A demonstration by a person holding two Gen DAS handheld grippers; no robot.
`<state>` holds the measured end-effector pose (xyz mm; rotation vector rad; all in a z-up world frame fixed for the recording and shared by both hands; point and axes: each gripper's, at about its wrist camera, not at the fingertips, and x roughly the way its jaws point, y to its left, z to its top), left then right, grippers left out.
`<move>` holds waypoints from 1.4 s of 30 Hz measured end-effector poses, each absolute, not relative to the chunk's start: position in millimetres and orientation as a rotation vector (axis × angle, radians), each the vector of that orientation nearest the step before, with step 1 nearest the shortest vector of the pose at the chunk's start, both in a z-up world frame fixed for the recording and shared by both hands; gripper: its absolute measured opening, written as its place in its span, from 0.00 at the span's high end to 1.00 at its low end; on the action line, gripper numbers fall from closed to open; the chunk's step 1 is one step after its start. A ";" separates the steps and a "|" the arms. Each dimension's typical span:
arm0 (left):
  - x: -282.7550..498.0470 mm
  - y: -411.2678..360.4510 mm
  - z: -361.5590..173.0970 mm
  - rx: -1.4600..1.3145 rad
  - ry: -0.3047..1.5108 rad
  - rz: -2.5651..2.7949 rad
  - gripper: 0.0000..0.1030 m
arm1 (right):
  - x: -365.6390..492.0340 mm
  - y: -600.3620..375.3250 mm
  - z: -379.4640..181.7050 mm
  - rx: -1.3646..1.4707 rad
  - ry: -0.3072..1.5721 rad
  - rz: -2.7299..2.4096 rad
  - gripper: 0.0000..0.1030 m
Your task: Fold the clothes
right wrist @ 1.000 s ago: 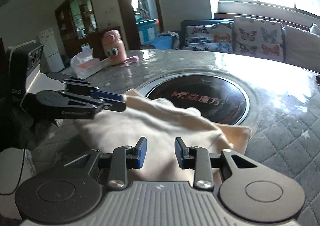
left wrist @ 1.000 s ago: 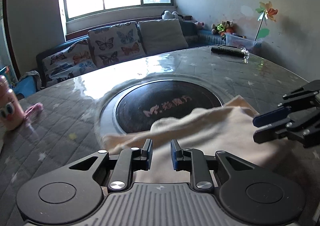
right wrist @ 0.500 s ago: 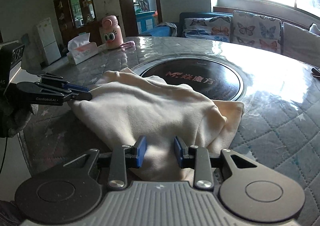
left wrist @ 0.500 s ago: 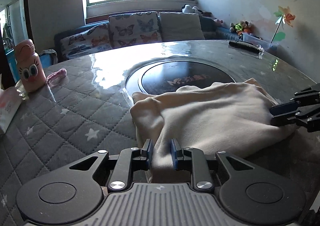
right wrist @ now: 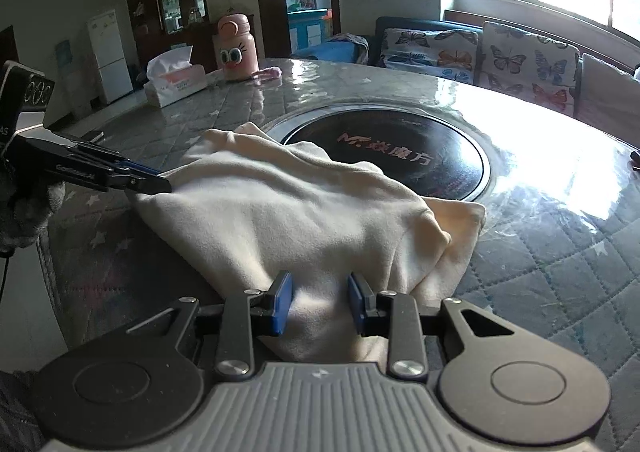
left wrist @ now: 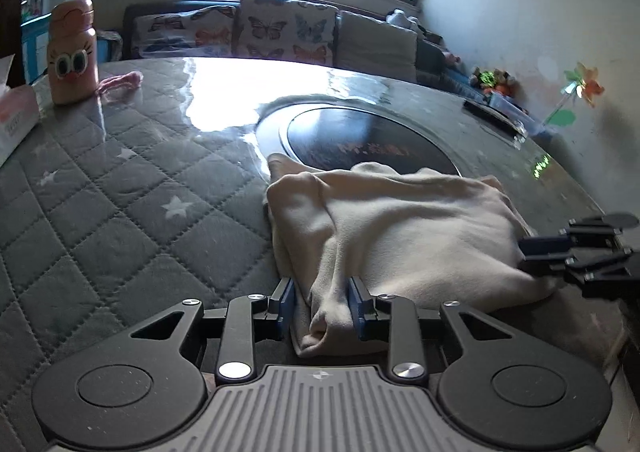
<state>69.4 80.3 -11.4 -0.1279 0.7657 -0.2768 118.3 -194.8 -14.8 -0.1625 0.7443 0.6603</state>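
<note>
Two tools are in view, each at the near edge of one cream garment [left wrist: 404, 236]. The left tool [left wrist: 322, 306] stands with its blue pads [left wrist: 286, 306] narrowly apart, a bunched fold of the cloth between them; whether the pads press the fold cannot be told. The right tool [right wrist: 319, 304] is parted to a similar gap over the garment's edge, the cloth lying between and under its pads; contact cannot be told either. The garment lies in a loose folded heap on the quilted grey desk [left wrist: 120, 212], its far edge overlapping one round dark inset [right wrist: 400, 156] that carries red lettering — "MF" followed by Chinese characters. Farther left stand one tissue box [right wrist: 176, 86], a white tissue rising from its top, and one pink bottle [right wrist: 236, 50] with a cartoon face — its contents are not visible. Beyond the desk, a sofa [right wrist: 472, 48] holds butterfly-print cushions.
</note>
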 end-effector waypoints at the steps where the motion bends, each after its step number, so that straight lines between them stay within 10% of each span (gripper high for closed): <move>1: 70.1 82.5 -8.8 -0.134 0.759 -0.274 0.68 | 118.5 -195.6 -14.3 -0.159 0.747 0.661 0.72; 13: 101.9 97.5 -7.3 -0.206 0.758 -0.256 0.70 | 133.0 -220.0 4.7 0.019 0.721 0.557 0.71; 20: 107.1 93.5 -3.6 -0.172 0.731 -0.255 0.95 | 162.2 -232.8 -10.8 0.117 0.752 0.444 0.73; 31: 105.8 72.8 -8.4 0.020 0.675 -0.212 0.95 | 169.4 -227.4 -23.7 0.102 0.740 0.379 0.94; 42: 103.6 77.2 4.0 0.050 0.640 -0.180 0.85 | 163.8 -222.9 -12.8 0.041 0.697 0.312 0.95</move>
